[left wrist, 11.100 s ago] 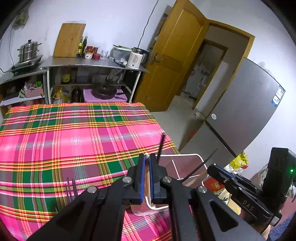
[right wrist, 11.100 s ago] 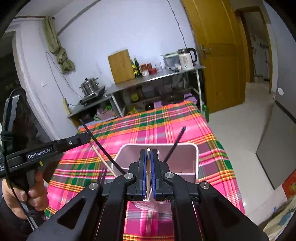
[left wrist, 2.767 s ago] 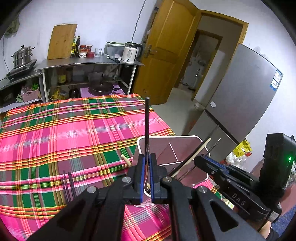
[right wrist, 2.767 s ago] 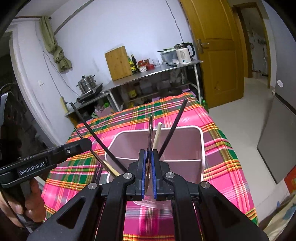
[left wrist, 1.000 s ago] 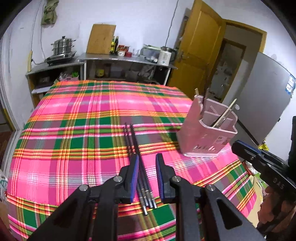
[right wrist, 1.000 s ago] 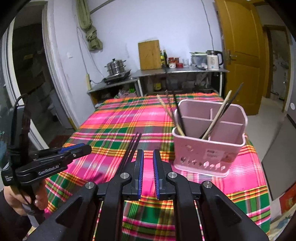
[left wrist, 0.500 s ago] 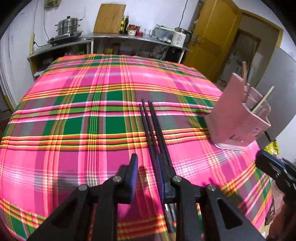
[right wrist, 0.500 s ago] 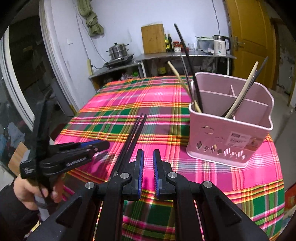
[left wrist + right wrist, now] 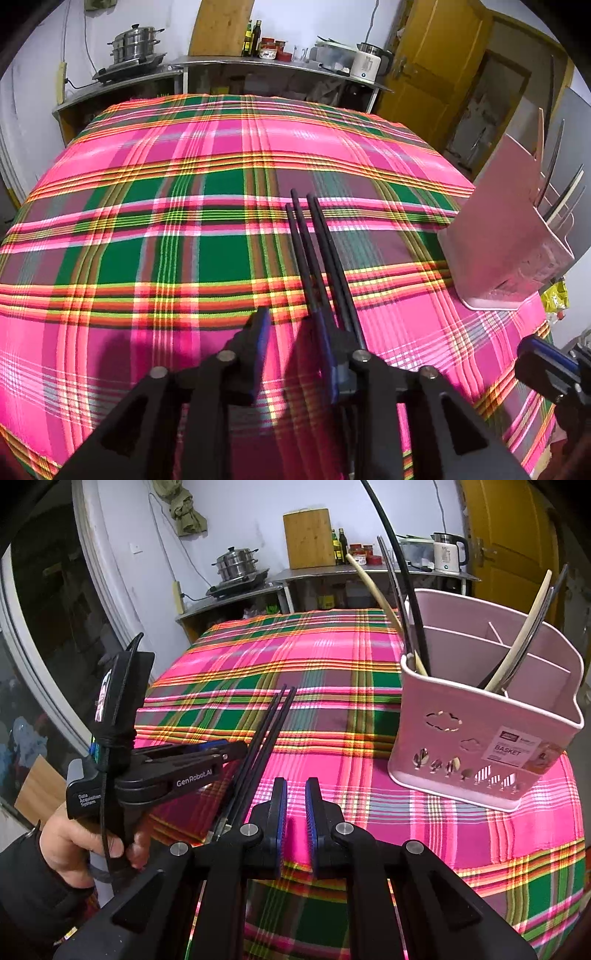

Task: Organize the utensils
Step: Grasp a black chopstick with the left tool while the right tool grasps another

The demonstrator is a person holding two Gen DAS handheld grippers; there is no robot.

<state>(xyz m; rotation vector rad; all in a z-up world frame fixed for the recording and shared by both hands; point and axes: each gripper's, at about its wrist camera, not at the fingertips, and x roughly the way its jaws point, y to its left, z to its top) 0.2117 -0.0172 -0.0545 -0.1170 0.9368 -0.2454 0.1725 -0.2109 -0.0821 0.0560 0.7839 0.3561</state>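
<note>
Four black chopsticks [image 9: 314, 254] beside one pink basket [image 9: 487, 720]; both hand-held grippers [image 9: 293, 325] [image 9: 294, 797] narrowly parted, empty

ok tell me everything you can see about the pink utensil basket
The pink utensil basket looks like matte plastic, with rounded corners and thin inner walls splitting it into compartments. Cloud and tree shaped cut-outs and a printed label reading BASKET mark its near face. It stands upright on the plaid tablecloth. Black chopsticks and pale wooden ones lean out of it. Neither gripper touches it.
</note>
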